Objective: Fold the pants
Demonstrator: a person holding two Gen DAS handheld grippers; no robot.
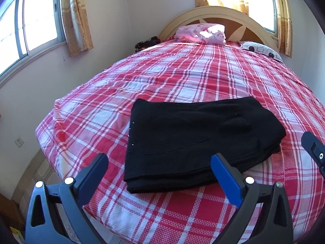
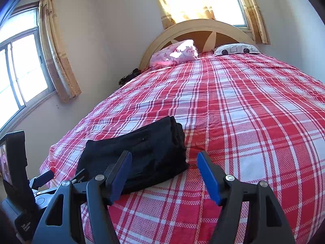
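Our left gripper (image 1: pixel 159 162) stood open and empty, above the near edge of the pants (image 1: pixel 195 140), folded (soft, limp, light) on the bed (image 1: pixel 182 77); grip stacked edges. The right gripper (image 2: pixel 164 162) gaped empty beside them.

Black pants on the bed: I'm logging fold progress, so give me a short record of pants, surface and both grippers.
pants: black pants folded into a compact layered rectangle, lying flat
surface: red and white plaid bedspread, pants near its foot end
left gripper: left gripper open, nothing between its fingers, not touching the pants
right gripper: right gripper open, empty, beside the pants' edge
background: pink pillow at the headboard
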